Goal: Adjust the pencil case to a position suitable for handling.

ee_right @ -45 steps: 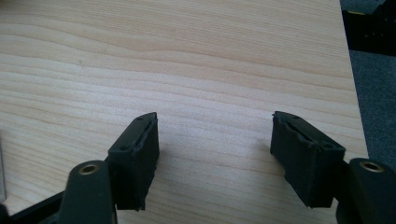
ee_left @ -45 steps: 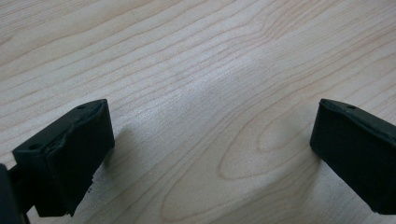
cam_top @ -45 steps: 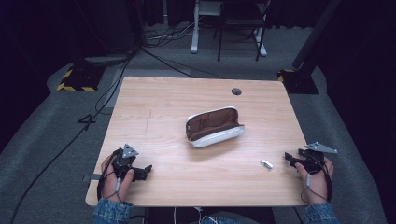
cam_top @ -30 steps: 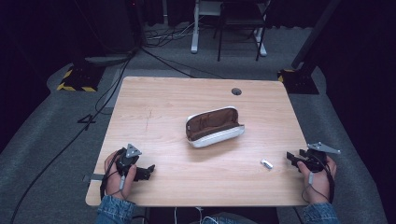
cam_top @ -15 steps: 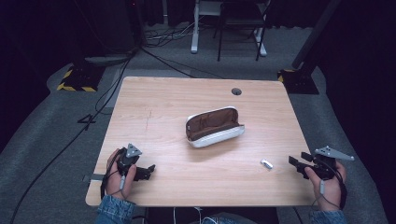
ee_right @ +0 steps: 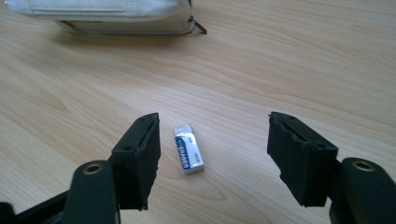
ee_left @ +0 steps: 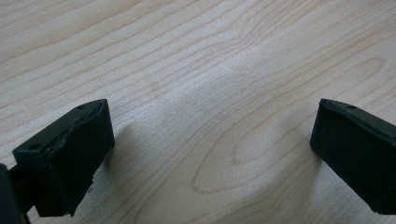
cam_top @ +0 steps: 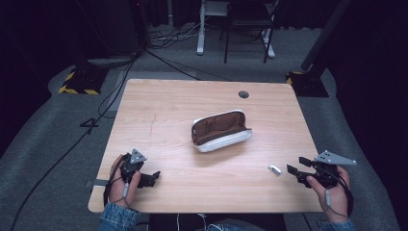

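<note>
pencil case (ee_right: 100,16) — top cropped, eraser (cam_top: 274,169) label — too small

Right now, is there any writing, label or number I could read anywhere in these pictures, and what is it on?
"ERASER": printed along the sleeve of the small white eraser lying on the table, in the right gripper view. A smaller line beside that word is too blurred to read.
"4": a dark mark on the grey floor left of the table, in the high view.
The open pencil case shows no readable text.
</note>
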A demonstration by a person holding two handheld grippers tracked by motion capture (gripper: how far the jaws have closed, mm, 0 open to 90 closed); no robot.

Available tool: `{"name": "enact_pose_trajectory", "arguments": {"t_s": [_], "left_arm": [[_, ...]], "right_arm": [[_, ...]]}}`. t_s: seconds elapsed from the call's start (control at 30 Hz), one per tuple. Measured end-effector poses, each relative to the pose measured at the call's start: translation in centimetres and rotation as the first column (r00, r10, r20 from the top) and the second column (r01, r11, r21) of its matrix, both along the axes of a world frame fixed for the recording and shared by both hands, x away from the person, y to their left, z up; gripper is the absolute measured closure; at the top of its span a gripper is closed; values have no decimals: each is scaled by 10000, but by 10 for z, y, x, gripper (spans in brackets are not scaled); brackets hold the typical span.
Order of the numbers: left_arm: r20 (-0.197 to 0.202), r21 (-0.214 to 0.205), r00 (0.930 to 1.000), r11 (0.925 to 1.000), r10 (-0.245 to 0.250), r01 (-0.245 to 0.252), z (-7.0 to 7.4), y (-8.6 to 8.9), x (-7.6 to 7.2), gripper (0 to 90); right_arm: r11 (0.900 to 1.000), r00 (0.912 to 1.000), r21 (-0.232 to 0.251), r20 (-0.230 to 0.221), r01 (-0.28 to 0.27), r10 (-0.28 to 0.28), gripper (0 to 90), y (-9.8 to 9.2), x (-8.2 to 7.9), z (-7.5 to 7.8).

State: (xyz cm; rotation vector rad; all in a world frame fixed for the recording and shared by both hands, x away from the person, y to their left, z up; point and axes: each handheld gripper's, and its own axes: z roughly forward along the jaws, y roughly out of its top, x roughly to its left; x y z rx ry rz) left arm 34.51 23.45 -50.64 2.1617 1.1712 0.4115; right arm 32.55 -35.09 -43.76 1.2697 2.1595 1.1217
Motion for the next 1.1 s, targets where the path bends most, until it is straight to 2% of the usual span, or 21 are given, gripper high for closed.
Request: {"name": "enact_pose_trajectory", "arguments": {"t_s": [0.1,0.37,0.5,0.67,0.77,0.87,1.1], "left_arm": [[17,35,10000,10000,-31,31,0,0,0,2],[10,34,10000,10000,-41,41,0,0,0,1],[10,37,10000,10000,-43,43,0,0,0,1],[11,33,10000,10000,-41,41,0,0,0,1],[12,33,10000,10000,-40,40,0,0,0,1],[11,33,10000,10000,-40,40,0,0,0,1],[11,34,10000,10000,-43,43,0,0,0,1]], "right_arm": [[9991,9991,-3,-37,-414,414,362,12,-4,3],[9952,9950,-61,-196,-980,978,373,34,-10,2],[9959,9957,9,-195,-900,900,441,37,-5,-6],[9966,9966,-264,-300,-777,769,488,37,2,-19],[9976,9971,-396,-530,-574,552,510,36,8,-29],[9959,9963,-678,-661,-594,549,535,35,13,-37],[9941,9939,-857,-936,-666,585,589,34,20,-49]]}}
